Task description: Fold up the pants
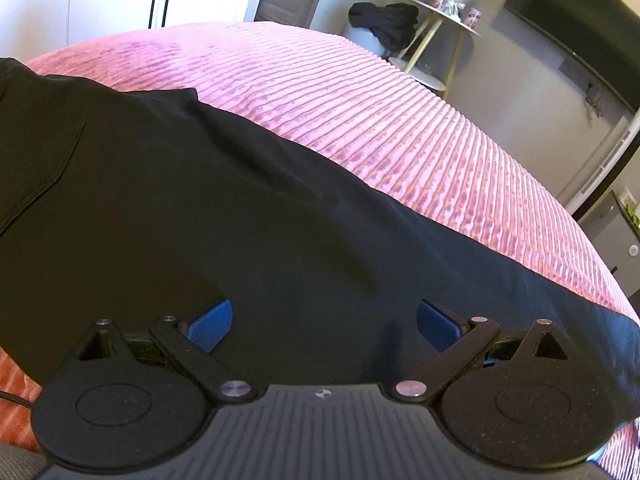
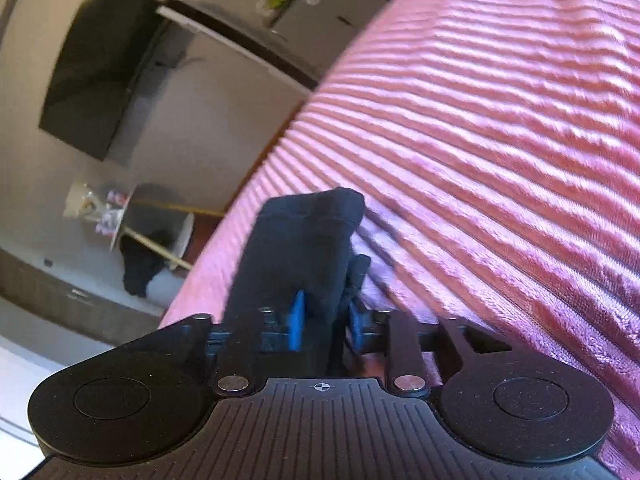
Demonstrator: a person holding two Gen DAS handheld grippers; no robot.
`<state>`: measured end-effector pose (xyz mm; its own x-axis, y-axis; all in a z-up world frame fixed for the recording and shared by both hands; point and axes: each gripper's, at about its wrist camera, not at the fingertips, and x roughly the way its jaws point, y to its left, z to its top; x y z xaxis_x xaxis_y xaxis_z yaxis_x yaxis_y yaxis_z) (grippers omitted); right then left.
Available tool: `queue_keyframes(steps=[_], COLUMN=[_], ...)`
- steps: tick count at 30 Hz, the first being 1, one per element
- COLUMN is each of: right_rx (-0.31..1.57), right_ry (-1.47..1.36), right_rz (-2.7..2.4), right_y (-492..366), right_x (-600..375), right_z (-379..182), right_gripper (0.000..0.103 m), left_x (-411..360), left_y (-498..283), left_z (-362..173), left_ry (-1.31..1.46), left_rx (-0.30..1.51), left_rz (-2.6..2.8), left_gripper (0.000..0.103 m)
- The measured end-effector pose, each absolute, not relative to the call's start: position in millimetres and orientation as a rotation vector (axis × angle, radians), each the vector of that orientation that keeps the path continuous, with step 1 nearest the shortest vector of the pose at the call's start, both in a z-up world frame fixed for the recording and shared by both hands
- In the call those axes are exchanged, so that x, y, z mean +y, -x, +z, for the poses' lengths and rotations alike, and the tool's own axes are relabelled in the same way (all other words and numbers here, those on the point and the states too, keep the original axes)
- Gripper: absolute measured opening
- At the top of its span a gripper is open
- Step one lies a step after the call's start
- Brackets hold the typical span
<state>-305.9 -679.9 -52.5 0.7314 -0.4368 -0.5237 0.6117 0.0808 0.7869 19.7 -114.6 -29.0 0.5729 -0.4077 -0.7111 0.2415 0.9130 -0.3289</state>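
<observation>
Left tool (image 1: 324, 322): blue pads spread wide apart, gripping nothing; it hovers low over the black pants, with dark cloth filling the gap between the fingers.
Pants (image 1: 208, 208): black, spread flat across the near part of the bed in the left wrist view, a stitched pocket at the far left, one long edge running diagonally down to the right.
Bed cover (image 1: 380, 120): pink, ribbed, lying beyond the pants and reaching to the bed's far edge.
Side table (image 1: 444, 16): round, gold-legged, past the bed's far corner, with small items on top and a dark garment (image 1: 384, 20) heaped just left of it.
Right tool (image 2: 325, 322): blue pads drawn close together, pinching a bunched fold of the pants (image 2: 304, 240); the fold stands up ahead of the fingers, above the pink cover (image 2: 500, 140).
Right view clarity: blurred, so which end of the pants is held is unclear, possibly a leg hem.
Wall screen (image 2: 96, 68): dark, mounted on the wall left of the bed.
</observation>
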Motion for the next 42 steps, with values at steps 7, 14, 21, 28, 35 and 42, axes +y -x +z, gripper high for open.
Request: queue_keyframes(steps=[7,14,21,28,35,42], right_rx=[0.155,0.147,0.527,0.515,0.596,0.502], right_ry=[-1.069,-0.702,-0.547,-0.773,-0.876,-0.926], right_rz=[-0.774,-0.373,-0.074,-0.106,-0.518,-0.546], right_y=[289,220,148,172,206,223], right_x=[-651,-526,-393,-431,-503,-505], right_z=[-6,79,24,13,-13,-14], right_gripper=[0.011,0.011,0.048,0.051,0.007,0.019], left_x=[-109,-79,-45,-46,-75,-85], left_y=[-13,-16,-14,-23,-38,-53], left_z=[-21,-11,-3,-11,-32,-48], left_ry=[0.228,0.374,0.535,0.584,0.56,0.638], left_rx=[0.835,0.761,0.718,0.823,1.016,1.156], left_rz=[-0.353,-0.318,-0.27,-0.385,-0.619,-0.748], left_gripper=[0.099,0.099,0.099,0.099,0.099,0.099])
